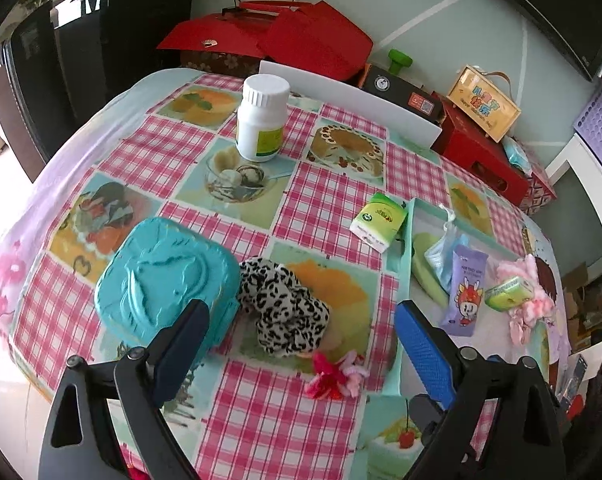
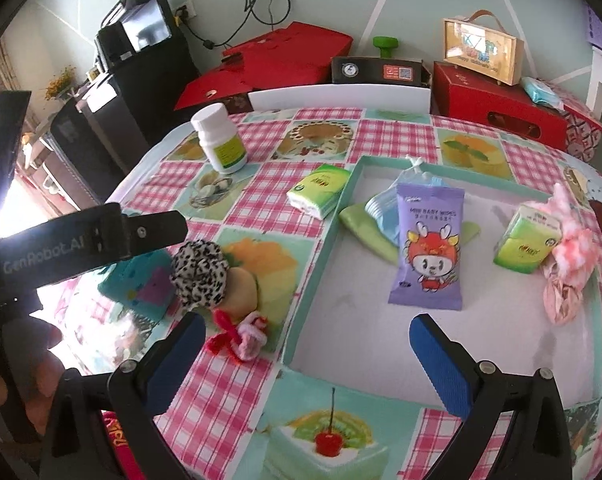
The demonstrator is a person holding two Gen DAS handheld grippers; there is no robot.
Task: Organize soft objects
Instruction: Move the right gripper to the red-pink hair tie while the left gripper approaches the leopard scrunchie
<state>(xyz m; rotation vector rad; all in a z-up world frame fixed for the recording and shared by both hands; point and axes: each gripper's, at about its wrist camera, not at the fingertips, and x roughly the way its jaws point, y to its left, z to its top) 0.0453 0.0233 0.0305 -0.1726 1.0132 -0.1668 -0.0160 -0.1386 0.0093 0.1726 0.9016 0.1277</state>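
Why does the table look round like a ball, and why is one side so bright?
Both views use fisheye lenses, so the checked tablecloth bulges and dark corners appear. Strong light washes out the left edge in the left wrist view, and glares behind the left gripper in the right wrist view.

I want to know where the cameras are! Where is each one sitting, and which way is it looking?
Left wrist: rides on the left tool, looking forward over the table at the leopard-print scrunchie and teal pouch; only its open fingers show.
Right wrist: rides on the right tool, facing the tray with the purple wipes pack; its open fingers show, plus the left tool's black body and part of a hand at the left edge.
Both see the white bottle, scrunchie and tray.
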